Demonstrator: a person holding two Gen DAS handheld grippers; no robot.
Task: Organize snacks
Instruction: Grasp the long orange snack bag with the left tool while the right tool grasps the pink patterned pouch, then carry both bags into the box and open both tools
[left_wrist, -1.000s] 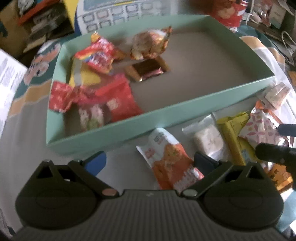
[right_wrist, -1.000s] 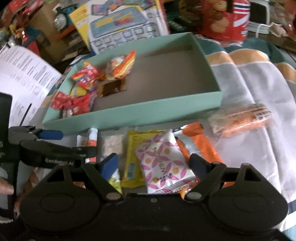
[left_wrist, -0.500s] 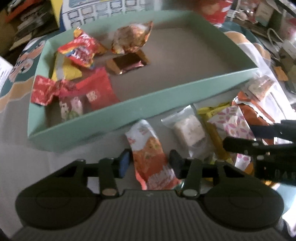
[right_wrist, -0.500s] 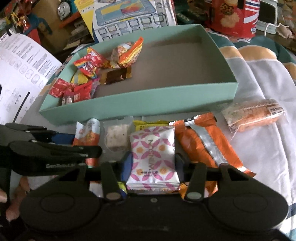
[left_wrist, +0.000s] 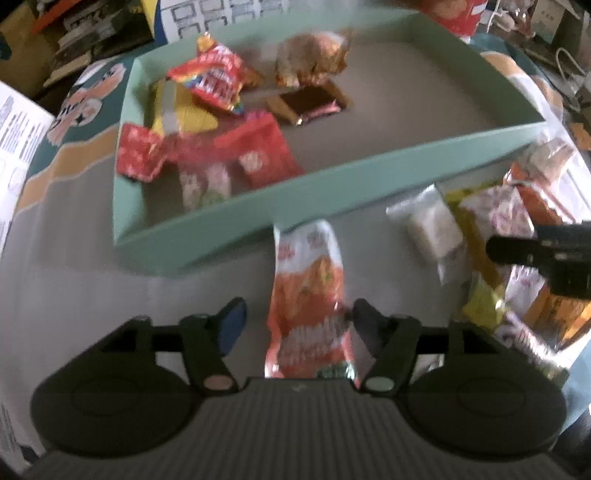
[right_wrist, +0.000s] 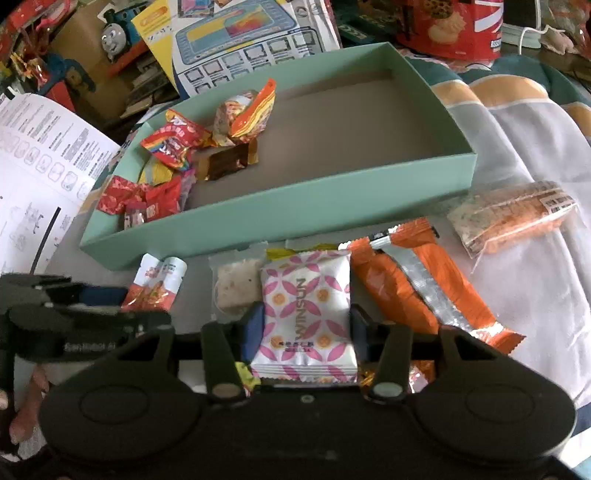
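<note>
Since half a second ago, left gripper (left_wrist: 297, 319) jaws are opening around one crinkly orange packet (left_wrist: 308, 295); right gripper (right_wrist: 304, 326) pinches one flat pink-patterned pouch (right_wrist: 306, 310); one shallow rectangular green box (right_wrist: 332, 206).

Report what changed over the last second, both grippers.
The right gripper closed on the pink-patterned white packet and holds it. The left gripper closed around the orange packet; its jaws are now opening again. The green tray and its snacks stayed put.
</note>
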